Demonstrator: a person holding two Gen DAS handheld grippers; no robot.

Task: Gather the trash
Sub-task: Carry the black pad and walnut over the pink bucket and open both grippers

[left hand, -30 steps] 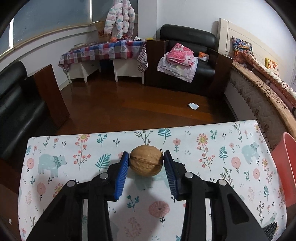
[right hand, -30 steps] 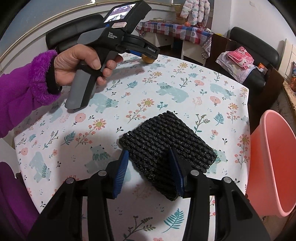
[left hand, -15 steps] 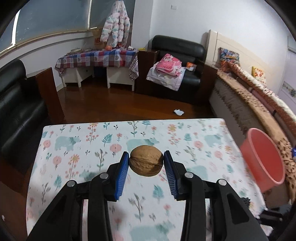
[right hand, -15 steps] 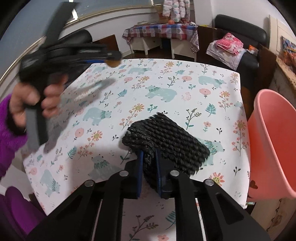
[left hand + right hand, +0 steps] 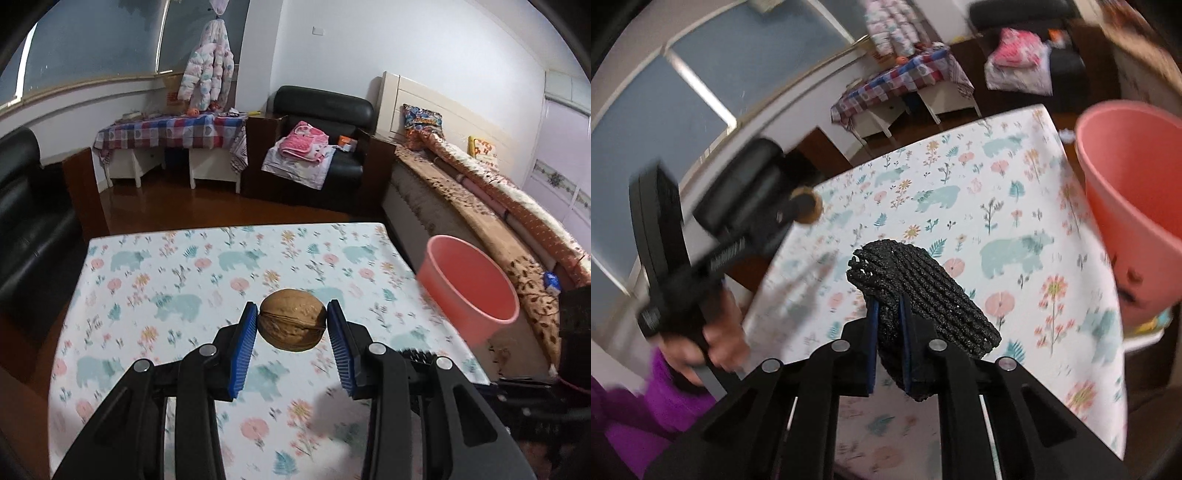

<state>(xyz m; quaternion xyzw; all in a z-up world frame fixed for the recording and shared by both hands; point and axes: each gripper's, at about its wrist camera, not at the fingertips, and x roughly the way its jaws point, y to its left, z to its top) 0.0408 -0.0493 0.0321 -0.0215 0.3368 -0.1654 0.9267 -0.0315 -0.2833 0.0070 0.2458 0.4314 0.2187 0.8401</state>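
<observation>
The left gripper [image 5: 291, 326] pinched a walnut [image 5: 292, 319] between its blue pads, one pad on each side of the shell. The walnut was whole, tan-brown and wrinkled, with its seam running across the middle, and it hung in the air above the table [image 5: 155, 280], over the middle of the cloth and clear of it. The right gripper [image 5: 886, 332] was pressed tight on a black woven mat [image 5: 923, 291], a coarse net-like piece folded over the fingers and bunched between them; most of it draped toward the right, lifted off the table.

The table wore a white cloth printed with pale teal bears, pink flowers and fern leaves. A pink bucket [image 5: 469, 291] stood just off the table's right edge, its mouth open upward (nothing could be made out inside it). In the right wrist view the person's left hand [image 5: 713, 343], in a purple sleeve, gripped the other tool's handle, badly blurred; a line of white lettering ran along its body but could not be read.

Beyond the far edge lay a wooden floor, a black armchair [image 5: 325, 110] piled with pink and white laundry, a low table under a checked cloth [image 5: 166, 131], and a bed along the right wall
</observation>
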